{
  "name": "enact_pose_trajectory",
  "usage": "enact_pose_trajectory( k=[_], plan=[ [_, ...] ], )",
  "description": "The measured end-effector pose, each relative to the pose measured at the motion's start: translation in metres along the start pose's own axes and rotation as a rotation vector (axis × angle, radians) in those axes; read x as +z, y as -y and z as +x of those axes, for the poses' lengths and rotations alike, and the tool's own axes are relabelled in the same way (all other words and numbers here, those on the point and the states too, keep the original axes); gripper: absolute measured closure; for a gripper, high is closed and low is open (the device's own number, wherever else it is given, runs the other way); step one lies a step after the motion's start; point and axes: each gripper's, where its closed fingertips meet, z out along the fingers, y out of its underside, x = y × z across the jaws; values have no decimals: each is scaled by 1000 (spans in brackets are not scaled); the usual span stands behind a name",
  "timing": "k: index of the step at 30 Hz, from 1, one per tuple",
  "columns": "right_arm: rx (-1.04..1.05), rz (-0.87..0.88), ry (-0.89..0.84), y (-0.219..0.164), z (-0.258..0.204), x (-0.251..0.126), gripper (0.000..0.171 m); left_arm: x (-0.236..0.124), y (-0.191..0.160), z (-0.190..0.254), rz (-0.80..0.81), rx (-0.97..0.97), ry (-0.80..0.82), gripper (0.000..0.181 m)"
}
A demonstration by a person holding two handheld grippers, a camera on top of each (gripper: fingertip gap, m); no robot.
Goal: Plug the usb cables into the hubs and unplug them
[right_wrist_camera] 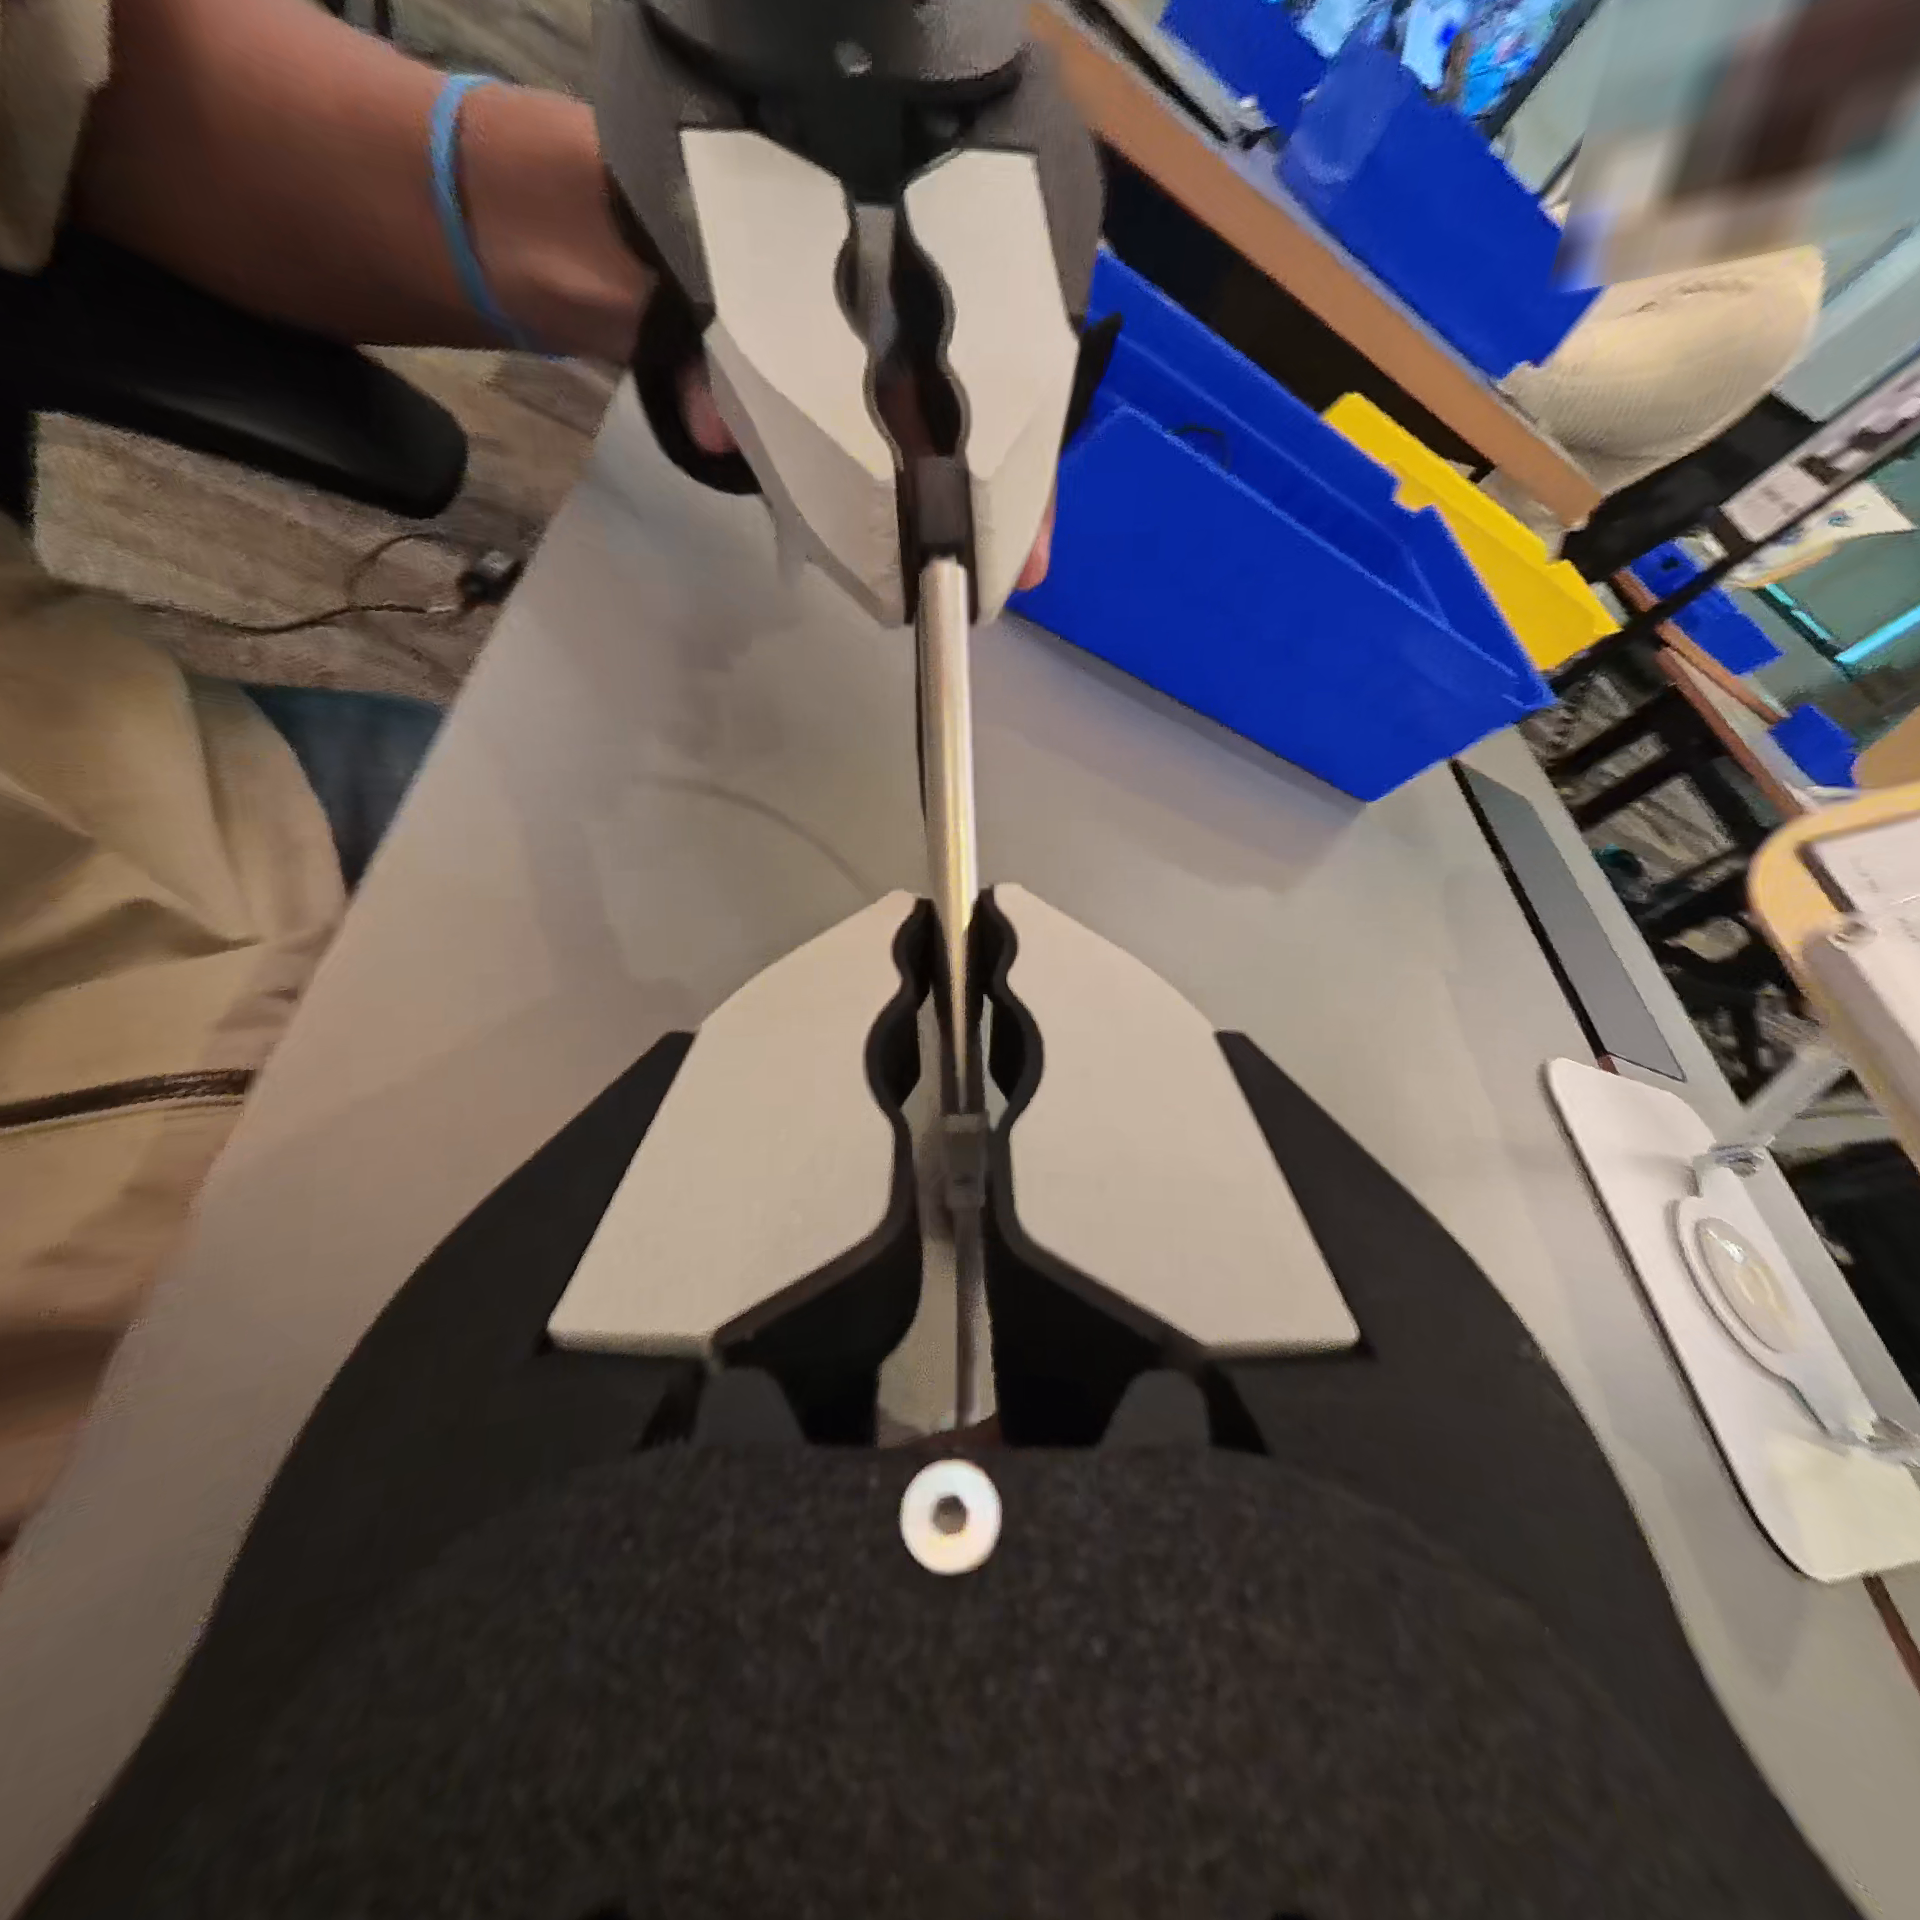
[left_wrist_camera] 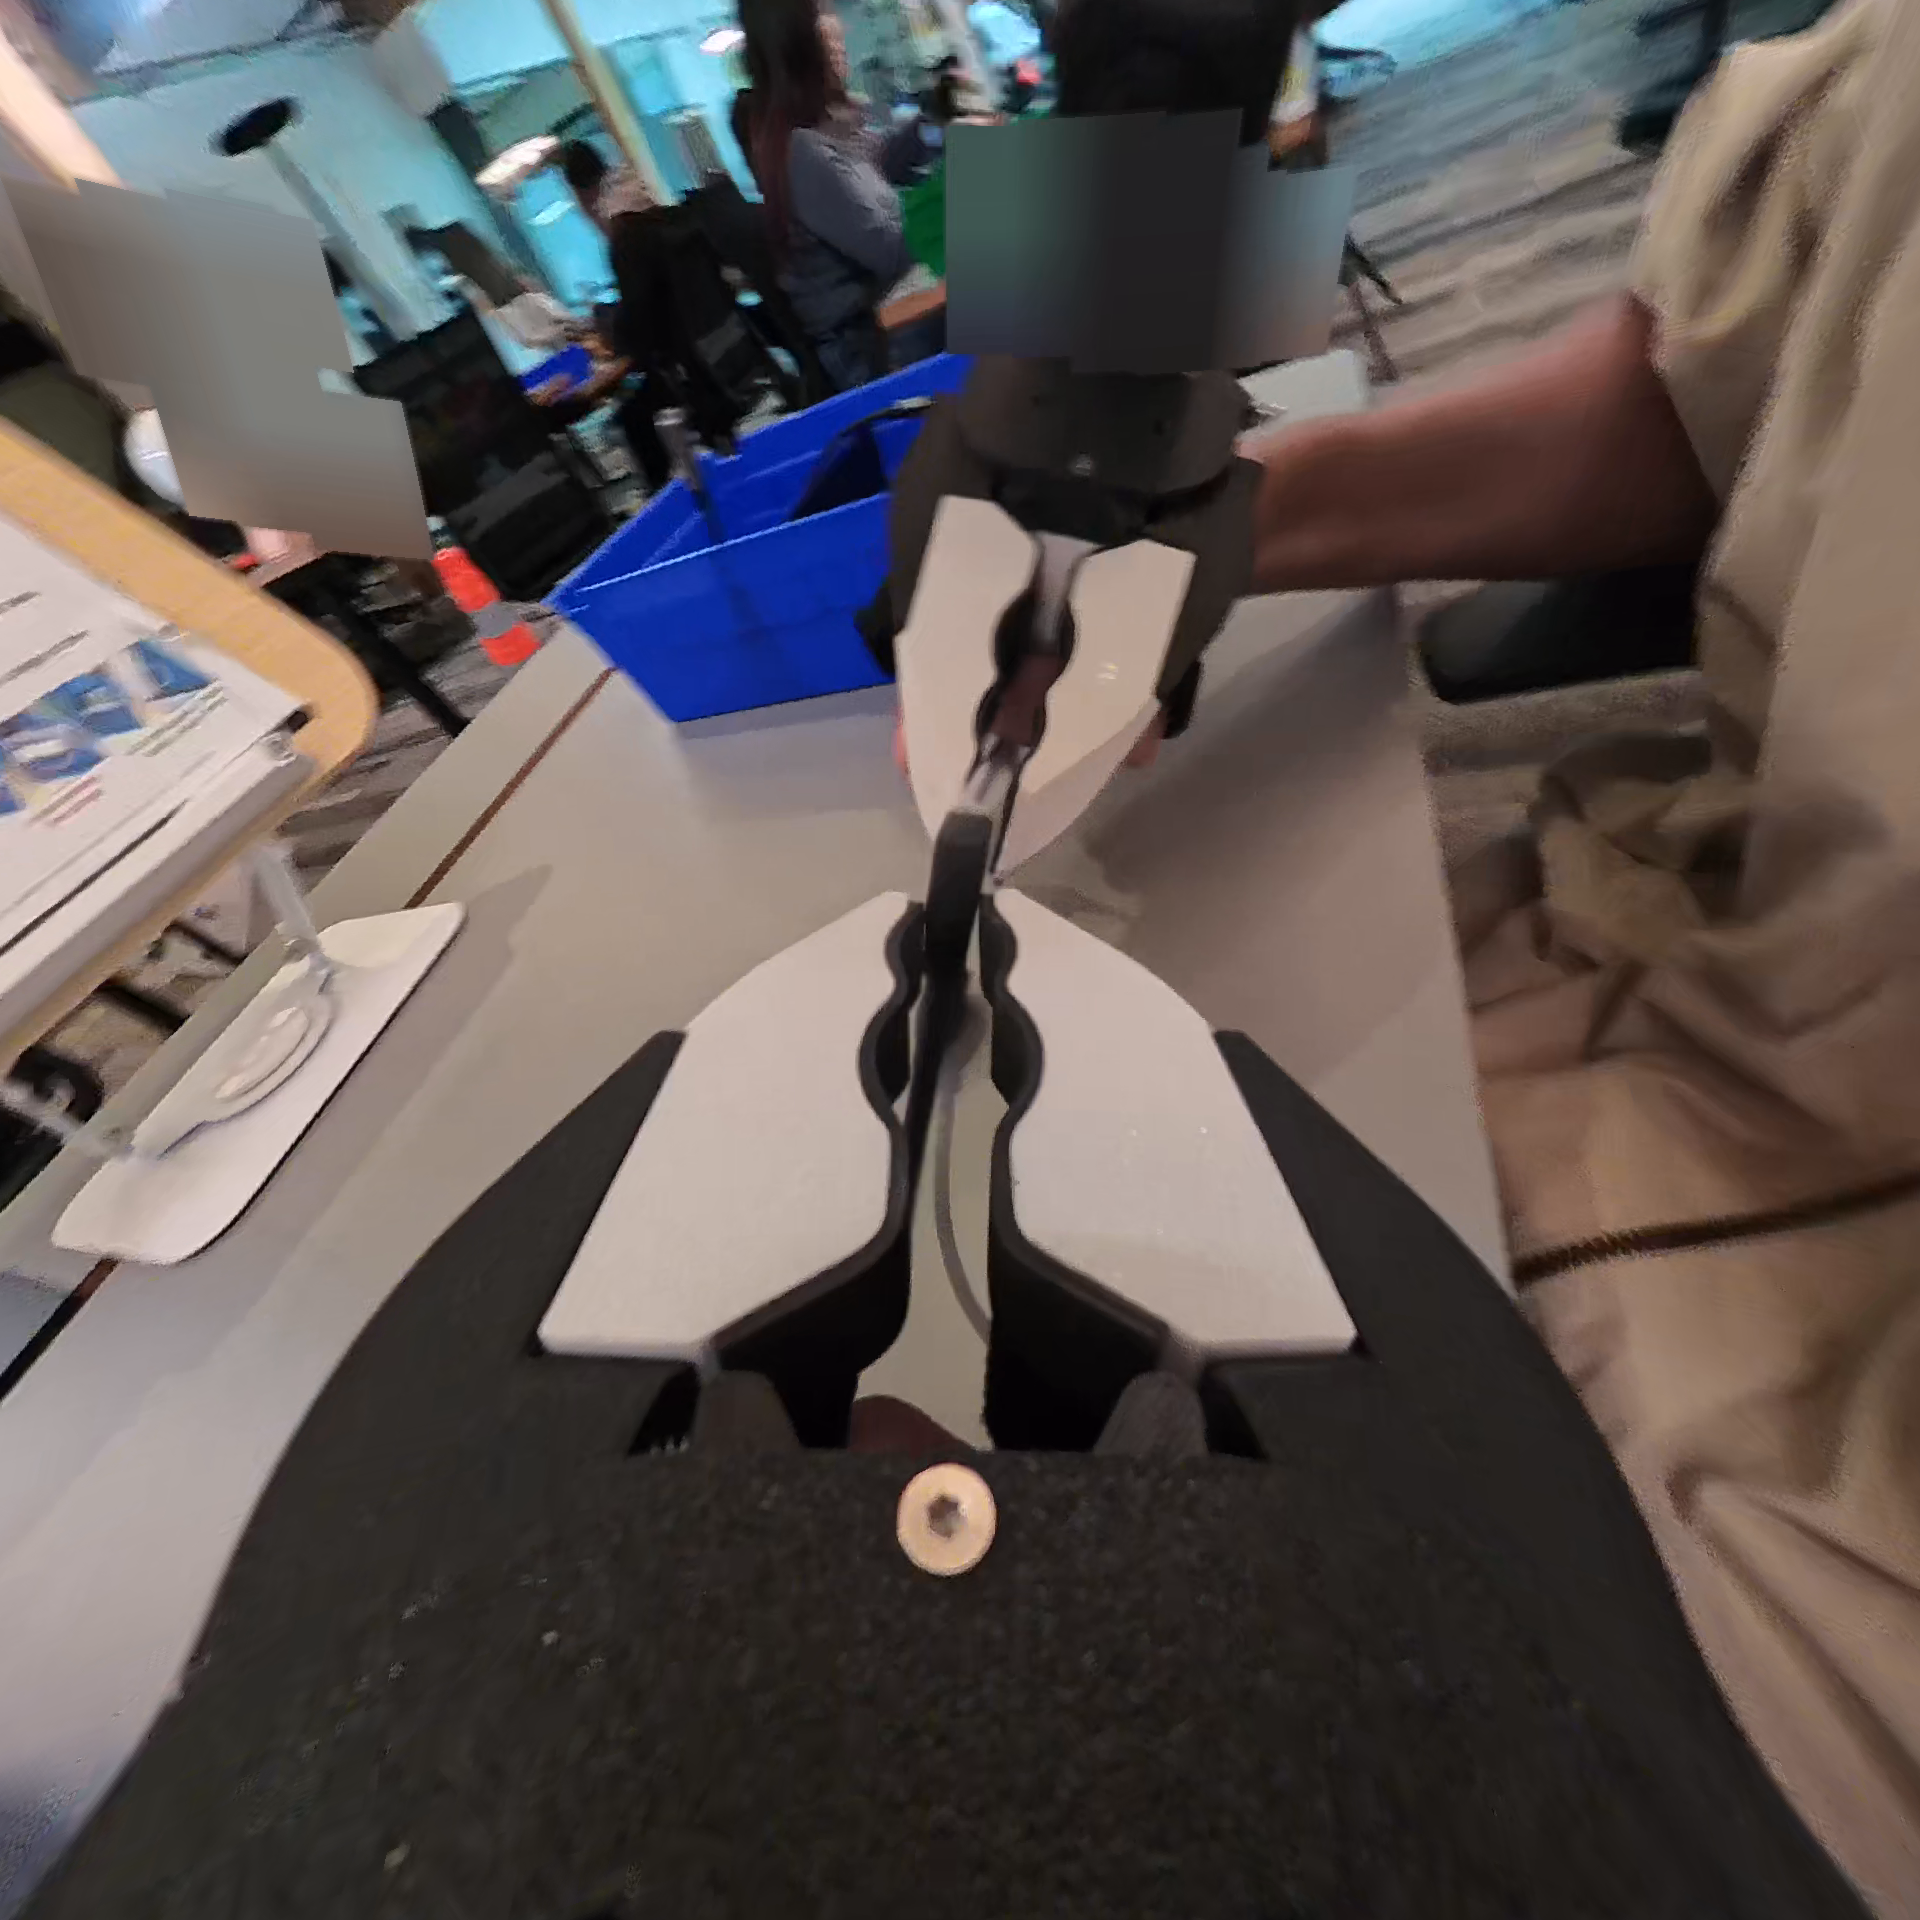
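Between white contoured fingers (right_wrist_camera: 1091, 1091) — slim silver hub (right_wrist_camera: 948, 748), black plug (left_wrist_camera: 951, 883).

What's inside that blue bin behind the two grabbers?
In the left wrist view, the blue bin holds a dark strap or cable draped over its divider and a thin upright rod. Its floor is hidden by the bin walls and the right hand-held gripper in front.
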Motion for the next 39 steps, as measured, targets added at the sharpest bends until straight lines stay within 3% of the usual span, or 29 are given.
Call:
enact_pose_trajectory(
  k=[6, 11, 16, 24, 31, 35, 39],
  plan=[
    [-44, -171, -230, -43, 43, -3, 164, -7, -24, -40, 38, -138, 221, 140],
    [-175, -245, -412, -54, 63, -8, 164, -36, -66, -102, -32, -252, 712, 120],
    [-138, -243, -379, -59, 53, 1, 164, -70, -85, -121, -118, -384, 1006, 116],
    [-45, -218, -406, -61, 62, -6, 164, -75, -102, -128, -151, -536, 1012, 116],
    [-11, -173, -460, -41, 83, -26, 164, -70, -93, -122, -145, -447, 1002, 121],
    [-24, -182, -555, 5, 134, -85, 164, -64, -92, -119, -173, -397, 987, 121],
    [-59, -338, -690, 28, 211, -182, 163, -63, -92, -118, -165, -407, 966, 122]
  ],
)
